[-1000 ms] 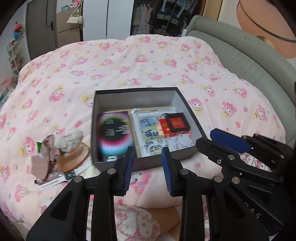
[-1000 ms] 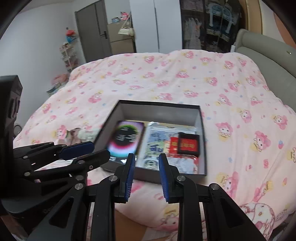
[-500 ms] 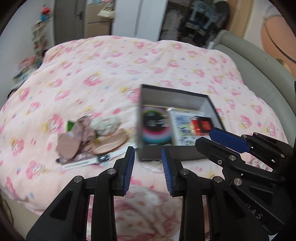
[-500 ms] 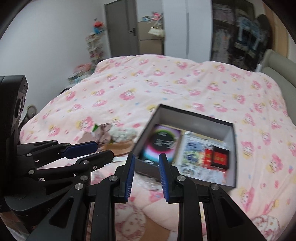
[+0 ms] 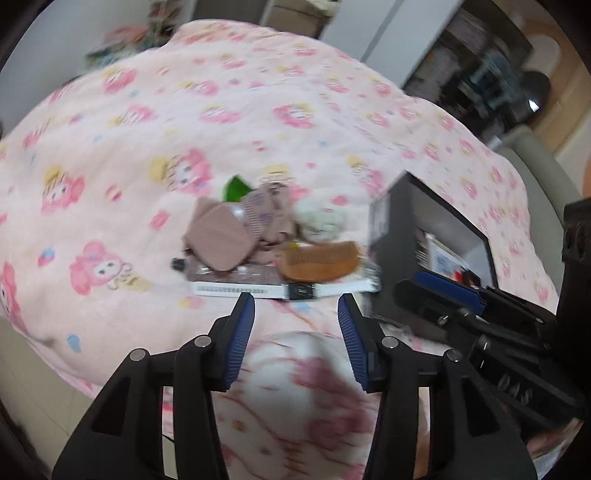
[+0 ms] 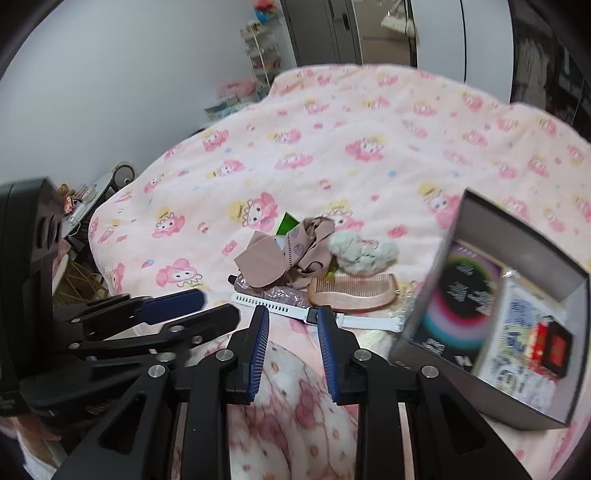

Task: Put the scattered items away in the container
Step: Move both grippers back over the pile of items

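Observation:
A dark grey box (image 6: pixel 476 206) sits on the pink bedspread at the right, also in the left wrist view (image 5: pixel 391 229). It holds a black disc-print card (image 6: pixel 461 306), a printed packet and a red-black item (image 6: pixel 557 343). Left of it lies a pile: wooden comb (image 6: pixel 351 291) (image 5: pixel 317 262), beige mask (image 6: pixel 262 262) (image 5: pixel 218 240), fluffy white piece (image 6: pixel 362 251), white watch strap (image 6: pixel 280 306) (image 5: pixel 258 290). My left gripper (image 5: pixel 297 306) is open and empty, just before the strap. My right gripper (image 6: pixel 293 317) is open and empty, near the strap's buckle.
The bed's near edge runs below both grippers, over a pink patterned cushion (image 6: pixel 295 398). A white wall and a small side table (image 6: pixel 92 192) stand at the left. Wardrobes and shelves (image 6: pixel 351 33) stand behind the bed.
Both grippers have swung left from the box toward the pile of loose items. The box has slid to the right edge of both views. The left jaws have spread wider.

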The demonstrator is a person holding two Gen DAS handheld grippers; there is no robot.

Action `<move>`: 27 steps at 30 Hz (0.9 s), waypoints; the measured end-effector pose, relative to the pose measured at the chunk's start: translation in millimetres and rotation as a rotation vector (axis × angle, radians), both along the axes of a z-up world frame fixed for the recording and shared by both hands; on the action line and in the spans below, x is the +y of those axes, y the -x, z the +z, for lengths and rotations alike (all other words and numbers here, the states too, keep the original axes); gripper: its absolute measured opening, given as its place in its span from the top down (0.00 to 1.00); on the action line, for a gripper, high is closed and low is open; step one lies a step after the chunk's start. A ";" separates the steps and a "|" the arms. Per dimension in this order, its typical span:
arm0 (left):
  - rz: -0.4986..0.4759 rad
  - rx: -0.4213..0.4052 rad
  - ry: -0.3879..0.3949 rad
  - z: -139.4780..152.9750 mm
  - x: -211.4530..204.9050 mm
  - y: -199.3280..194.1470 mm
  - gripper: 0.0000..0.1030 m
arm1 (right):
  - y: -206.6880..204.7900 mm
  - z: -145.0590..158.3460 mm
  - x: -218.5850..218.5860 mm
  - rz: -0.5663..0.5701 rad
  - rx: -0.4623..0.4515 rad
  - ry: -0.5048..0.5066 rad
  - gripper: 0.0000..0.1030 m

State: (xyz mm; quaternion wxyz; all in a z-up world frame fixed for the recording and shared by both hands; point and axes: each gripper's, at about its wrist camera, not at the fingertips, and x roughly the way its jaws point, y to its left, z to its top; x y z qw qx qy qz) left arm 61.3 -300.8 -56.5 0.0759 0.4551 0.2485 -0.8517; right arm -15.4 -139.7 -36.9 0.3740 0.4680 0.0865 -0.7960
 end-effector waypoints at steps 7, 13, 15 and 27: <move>0.138 -0.100 -0.067 -55.3 -50.2 3.7 0.54 | 37.7 -47.9 -26.6 0.015 -0.111 -0.089 0.77; 0.177 -0.149 -0.148 -94.3 -70.9 9.8 0.54 | 50.2 -93.8 -37.6 0.022 -0.222 -0.141 0.77; 0.187 -0.158 -0.154 -104.0 -74.1 13.9 0.54 | 52.5 -105.3 -38.5 0.014 -0.238 -0.163 0.77; 0.151 -0.172 -0.213 -130.3 -79.6 38.3 0.95 | 61.8 -126.3 -42.7 -0.018 -0.245 -0.213 0.77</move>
